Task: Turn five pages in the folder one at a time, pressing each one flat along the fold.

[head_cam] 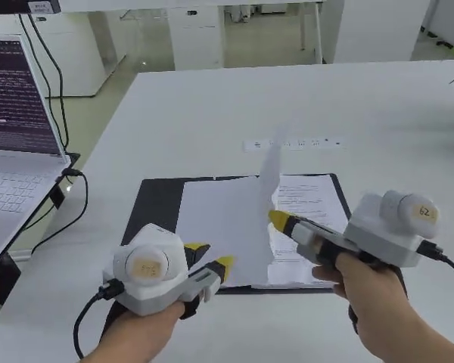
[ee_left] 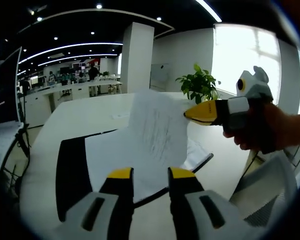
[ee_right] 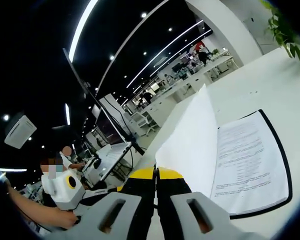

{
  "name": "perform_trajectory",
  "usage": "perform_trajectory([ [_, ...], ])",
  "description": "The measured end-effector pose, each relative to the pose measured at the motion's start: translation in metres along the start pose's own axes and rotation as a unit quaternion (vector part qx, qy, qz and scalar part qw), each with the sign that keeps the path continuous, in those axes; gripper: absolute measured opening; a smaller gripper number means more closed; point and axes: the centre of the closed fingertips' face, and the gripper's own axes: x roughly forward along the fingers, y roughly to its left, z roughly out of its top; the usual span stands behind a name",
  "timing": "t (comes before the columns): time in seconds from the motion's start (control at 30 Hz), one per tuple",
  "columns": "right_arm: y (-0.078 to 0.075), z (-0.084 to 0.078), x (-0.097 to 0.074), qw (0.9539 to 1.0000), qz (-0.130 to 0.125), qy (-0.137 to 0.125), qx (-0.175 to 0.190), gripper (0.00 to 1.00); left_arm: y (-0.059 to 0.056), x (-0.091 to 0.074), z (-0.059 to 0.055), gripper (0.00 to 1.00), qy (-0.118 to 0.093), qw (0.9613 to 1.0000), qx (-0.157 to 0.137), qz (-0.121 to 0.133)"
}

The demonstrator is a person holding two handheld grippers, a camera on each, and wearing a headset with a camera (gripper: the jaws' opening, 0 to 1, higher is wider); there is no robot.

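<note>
A black folder (head_cam: 155,200) lies open on the white table, with a blank white sheet (head_cam: 219,227) on its left side and a printed page (head_cam: 310,197) on its right. One page (head_cam: 268,178) stands lifted along the fold. My right gripper (head_cam: 278,220) is shut on that page's lower edge; in the right gripper view its jaws (ee_right: 156,173) close on the sheet (ee_right: 190,135) beside the printed page (ee_right: 247,165). My left gripper (head_cam: 210,255) hovers open over the folder's near left edge, empty, with its yellow tips (ee_left: 151,173) apart and the raised page (ee_left: 157,125) ahead.
An open laptop (head_cam: 15,144) sits at the table's left edge with black cables (head_cam: 79,204) trailing beside it. A white power strip (head_cam: 291,142) lies behind the folder. A potted plant (ee_left: 199,85) stands at the far right of the table.
</note>
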Motion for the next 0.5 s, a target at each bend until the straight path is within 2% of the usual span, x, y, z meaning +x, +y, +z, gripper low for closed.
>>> perform_trajectory([
  [0.23, 0.016, -0.021, 0.029, 0.9995, 0.004, 0.026, -0.019, 0.00, 0.025, -0.021, 0.000, 0.25, -0.009, 0.9996, -0.013, 0.022],
  [0.5, 0.019, -0.050, 0.060, 0.9966, -0.010, 0.070, -0.042, 0.00, 0.052, -0.043, -0.003, 0.25, -0.020, 0.9982, -0.028, 0.049],
])
